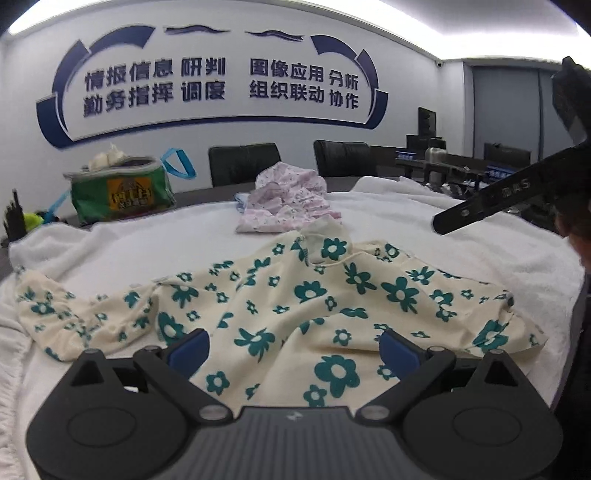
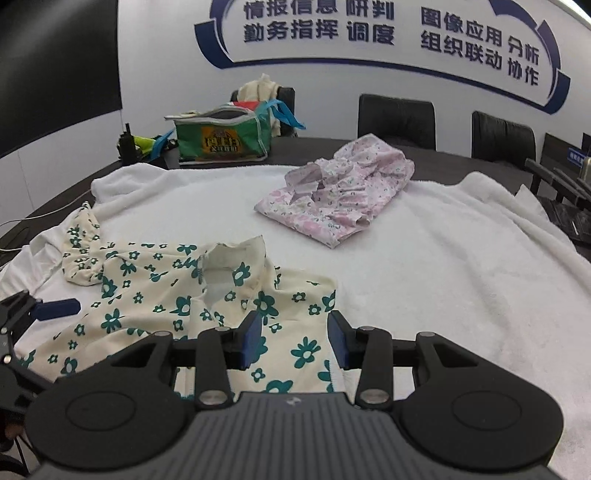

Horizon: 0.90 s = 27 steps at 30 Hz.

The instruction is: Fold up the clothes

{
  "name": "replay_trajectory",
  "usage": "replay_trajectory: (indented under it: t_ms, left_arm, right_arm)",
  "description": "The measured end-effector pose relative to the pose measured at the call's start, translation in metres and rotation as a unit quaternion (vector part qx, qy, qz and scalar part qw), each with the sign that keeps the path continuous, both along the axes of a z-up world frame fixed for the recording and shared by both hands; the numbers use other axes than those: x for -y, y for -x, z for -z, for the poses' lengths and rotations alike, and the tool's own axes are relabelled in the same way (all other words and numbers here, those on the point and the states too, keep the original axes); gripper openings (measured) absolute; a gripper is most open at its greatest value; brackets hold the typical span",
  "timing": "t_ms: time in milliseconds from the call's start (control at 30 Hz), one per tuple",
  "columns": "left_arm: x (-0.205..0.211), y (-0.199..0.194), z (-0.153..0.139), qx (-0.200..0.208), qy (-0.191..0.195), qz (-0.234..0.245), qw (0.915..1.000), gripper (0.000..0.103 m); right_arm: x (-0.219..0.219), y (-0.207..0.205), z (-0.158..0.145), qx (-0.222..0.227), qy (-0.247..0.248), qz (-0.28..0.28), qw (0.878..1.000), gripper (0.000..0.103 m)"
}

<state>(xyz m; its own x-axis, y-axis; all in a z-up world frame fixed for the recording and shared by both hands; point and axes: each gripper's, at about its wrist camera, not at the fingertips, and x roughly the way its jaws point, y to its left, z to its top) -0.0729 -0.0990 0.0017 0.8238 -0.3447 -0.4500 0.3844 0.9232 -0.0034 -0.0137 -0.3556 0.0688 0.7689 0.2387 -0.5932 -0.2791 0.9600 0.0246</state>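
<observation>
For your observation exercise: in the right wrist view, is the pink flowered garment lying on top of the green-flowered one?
No: the pink garment lies apart, farther back on the white towel, beyond the green-flowered garment.

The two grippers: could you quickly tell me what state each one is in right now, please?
Left gripper: open, jaws wide above the cream floral garment, holding nothing.
Right gripper: open, jaws apart over the same garment, nothing gripped.

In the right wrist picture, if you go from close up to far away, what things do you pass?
Right gripper → cream shirt with green flowers → pink flowery clothes → green bag → black chairs → wall with blue writing.
</observation>
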Motion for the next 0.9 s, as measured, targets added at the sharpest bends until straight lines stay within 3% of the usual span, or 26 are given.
replay_trajectory:
  t_ms: [200,367,667,733,900]
  left_arm:
    - [-0.012,-0.014,0.004,-0.056,0.046,-0.019,0.9972,0.099]
    - [-0.015,-0.01,0.004,-0.051,0.061,-0.013,0.9967,0.099]
    - [-0.012,-0.003,0.001,-0.026,0.053,-0.009,0.9982,0.099]
    - [-0.013,-0.002,0.001,-0.025,0.056,-0.008,0.9981,0.099]
    - [-0.017,-0.004,0.001,-0.034,0.069,-0.01,0.997,0.099]
  right_arm:
    - [-0.025,-0.012,-0.002,-0.011,0.022,-0.003,1.0,0.04]
    - [-0.042,-0.02,-0.006,-0.014,0.037,0.006,0.999,0.04]
    - [-0.054,-0.029,-0.001,-0.015,0.037,0.024,0.999,0.045]
    - [-0.052,-0.032,0.004,-0.017,0.034,0.012,0.999,0.049]
    - [-0.038,-0.037,0.033,-0.023,0.006,-0.046,0.999,0.05]
